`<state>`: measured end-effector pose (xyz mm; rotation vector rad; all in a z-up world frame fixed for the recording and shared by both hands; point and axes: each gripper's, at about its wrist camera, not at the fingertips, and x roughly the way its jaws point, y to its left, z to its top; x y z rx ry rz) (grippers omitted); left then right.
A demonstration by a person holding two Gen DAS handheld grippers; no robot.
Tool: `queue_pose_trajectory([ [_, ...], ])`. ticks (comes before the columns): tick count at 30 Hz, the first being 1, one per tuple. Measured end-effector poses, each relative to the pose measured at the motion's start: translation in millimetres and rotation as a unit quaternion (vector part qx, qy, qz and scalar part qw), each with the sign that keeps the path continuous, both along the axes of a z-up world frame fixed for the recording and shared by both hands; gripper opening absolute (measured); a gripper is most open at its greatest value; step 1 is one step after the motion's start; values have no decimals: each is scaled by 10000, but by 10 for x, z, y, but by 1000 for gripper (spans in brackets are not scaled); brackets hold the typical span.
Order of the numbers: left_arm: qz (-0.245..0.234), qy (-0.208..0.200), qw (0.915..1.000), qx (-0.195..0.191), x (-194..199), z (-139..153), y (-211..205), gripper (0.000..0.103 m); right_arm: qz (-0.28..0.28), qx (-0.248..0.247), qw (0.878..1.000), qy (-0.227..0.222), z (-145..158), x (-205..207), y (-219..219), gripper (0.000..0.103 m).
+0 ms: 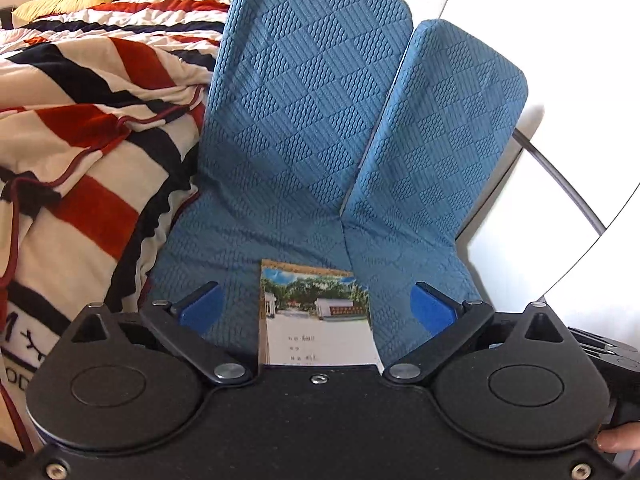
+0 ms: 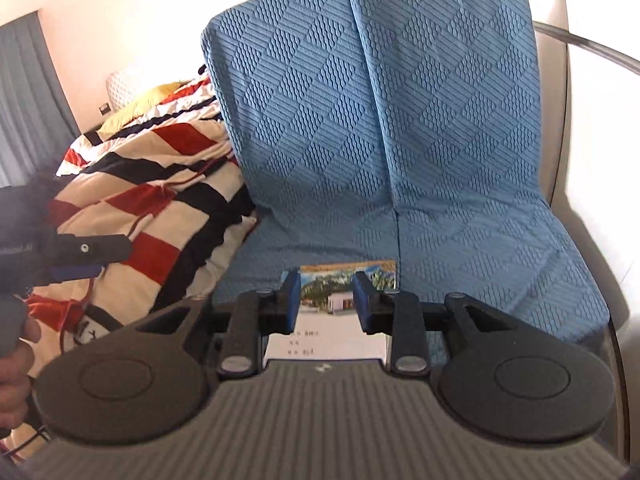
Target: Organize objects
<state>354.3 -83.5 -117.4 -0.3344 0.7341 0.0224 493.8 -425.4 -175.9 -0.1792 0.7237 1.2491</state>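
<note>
Partly hidden booklet (image 1: pixel 316 316) behind tongs (image 1: pixel 316 306)

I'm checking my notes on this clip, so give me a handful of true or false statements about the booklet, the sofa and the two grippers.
1. The booklet lies on the blue sofa seat. True.
2. The left gripper is clamped on the booklet. False: its jaws are wide apart and its pads do not touch it.
3. A striped blanket is piled beside the sofa cushions. True.
4. The booklet cover is plain black. False: it shows a photo of trees and a building above a white part with text.
5. The right gripper has its jaws partly open. True.
6. The sofa back is one single cushion. False: two back cushions stand side by side.
</note>
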Motion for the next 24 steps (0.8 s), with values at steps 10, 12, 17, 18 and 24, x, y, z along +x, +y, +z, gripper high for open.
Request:
queue_pose_trajectory([
  [10, -120, 99, 9998, 106, -110, -164, -166, 101, -155, -175, 9997, 32, -241, -58, -78, 89],
  [12, -113, 121, 9998, 100, -103, -213, -168, 101, -126, -263, 9996, 21, -295, -69, -59, 89],
  [17, 103, 189, 9998, 23, -68, -313, -133, 101, -102, -333, 9993, 166, -384, -48, -52, 89],
  [18, 138, 210, 9997, -1, -59, -329, -125, 101, -110, -341, 9992, 190, -397, -37, -50, 89],
  [24, 109, 273, 9995, 116, -22, -358, -149, 101, -226, -383, 9990, 63, -428, -6, -44, 89],
])
